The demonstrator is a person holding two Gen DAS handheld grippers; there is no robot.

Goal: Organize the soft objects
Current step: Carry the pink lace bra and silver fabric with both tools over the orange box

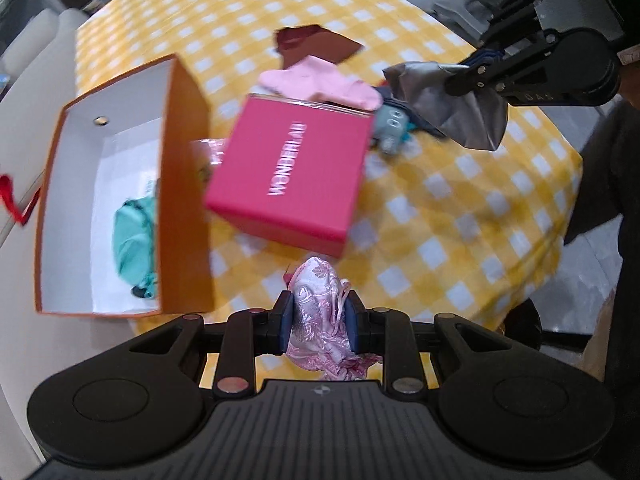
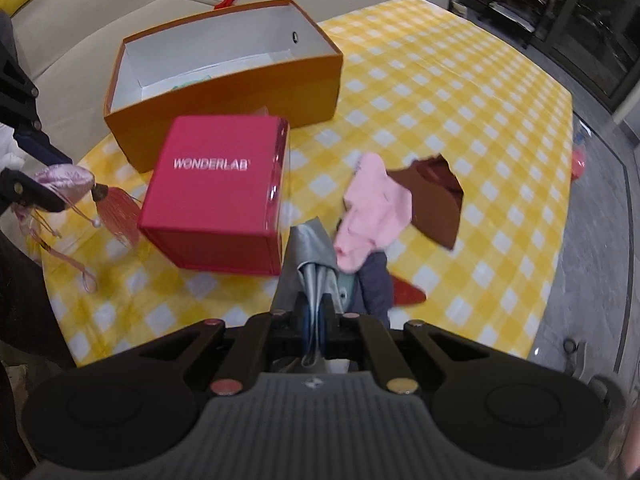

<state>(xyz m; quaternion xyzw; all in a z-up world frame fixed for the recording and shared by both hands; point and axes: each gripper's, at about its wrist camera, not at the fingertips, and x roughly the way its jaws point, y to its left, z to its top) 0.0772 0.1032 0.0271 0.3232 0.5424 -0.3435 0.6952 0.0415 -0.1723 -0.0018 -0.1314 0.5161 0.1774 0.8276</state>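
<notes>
Left gripper clamps pink sachet; right gripper pinches grey cloth, both lifted off table. Mid-carry. Next: sachet over orange box, release beside teal item.

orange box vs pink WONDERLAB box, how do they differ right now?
The orange box is open at the top, with a white inside; the pink WONDERLAB box is closed. The orange box is the larger, longer one; the pink box is smaller and near cube-shaped. A teal soft item lies inside the orange box; nothing shows inside the pink box. Both stand on the yellow checked tablecloth, close together.
</notes>
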